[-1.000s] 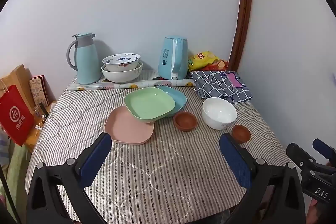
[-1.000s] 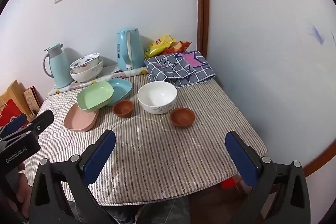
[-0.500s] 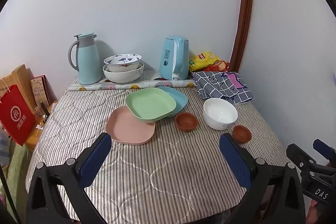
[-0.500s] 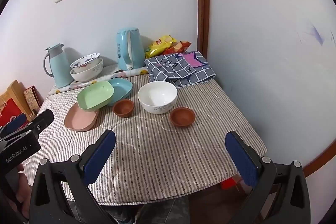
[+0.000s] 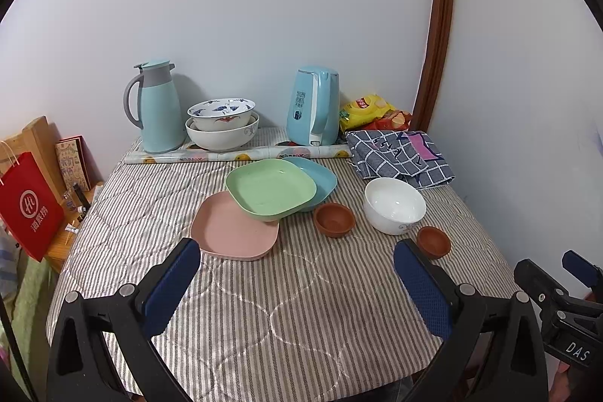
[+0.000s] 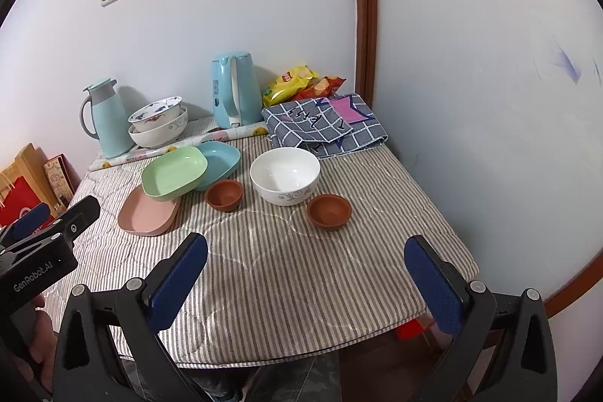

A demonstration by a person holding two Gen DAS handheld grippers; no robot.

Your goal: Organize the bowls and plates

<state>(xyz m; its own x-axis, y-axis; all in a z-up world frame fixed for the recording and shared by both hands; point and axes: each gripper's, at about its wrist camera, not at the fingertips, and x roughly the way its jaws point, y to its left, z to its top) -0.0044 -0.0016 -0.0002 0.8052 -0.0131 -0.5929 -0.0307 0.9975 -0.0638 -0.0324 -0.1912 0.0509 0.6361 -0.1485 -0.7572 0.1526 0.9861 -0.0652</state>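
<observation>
Both tongs are released and hold nothing; the left gripper (image 5: pixel 296 274) sits low in the frame, just below the pink plate (image 5: pixel 235 232); the right gripper (image 6: pixel 305 268) is below the white bowl (image 6: pixel 285 180), apart.

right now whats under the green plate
The green plate rests tilted on the pink plate in front and the blue plate behind, overlapping both. Whatever lies beneath its middle is covered.
</observation>
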